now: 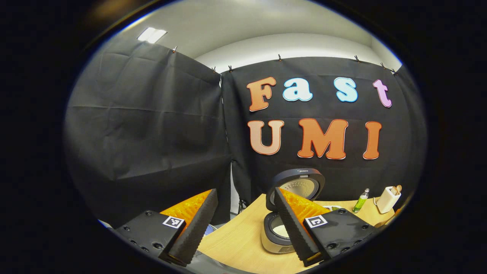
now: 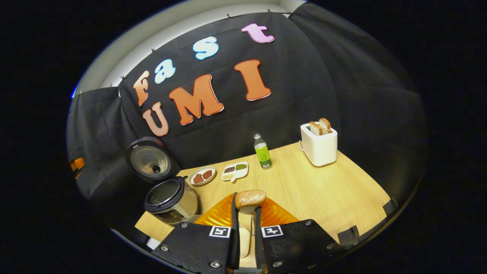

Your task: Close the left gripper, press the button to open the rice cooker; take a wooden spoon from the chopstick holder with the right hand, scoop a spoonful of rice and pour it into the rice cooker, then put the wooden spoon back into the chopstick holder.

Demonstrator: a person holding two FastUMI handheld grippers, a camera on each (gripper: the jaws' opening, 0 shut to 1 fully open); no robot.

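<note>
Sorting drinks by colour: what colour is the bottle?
Green, with a clear neck; the bottle shows best in the right gripper view.

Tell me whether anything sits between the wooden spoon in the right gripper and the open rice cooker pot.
Nothing visible does. The right gripper holds the wooden spoon upright above the bare table, and the rice cooker stands to its left with its lid raised, pot mouth uncovered.

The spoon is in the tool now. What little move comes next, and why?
Probably swing the right tool left, toward the round silver rice cooker. It is shut on the brown wooden spoon, and the cooker's lid stands open. I can't tell whether rice is in the spoon.
</note>
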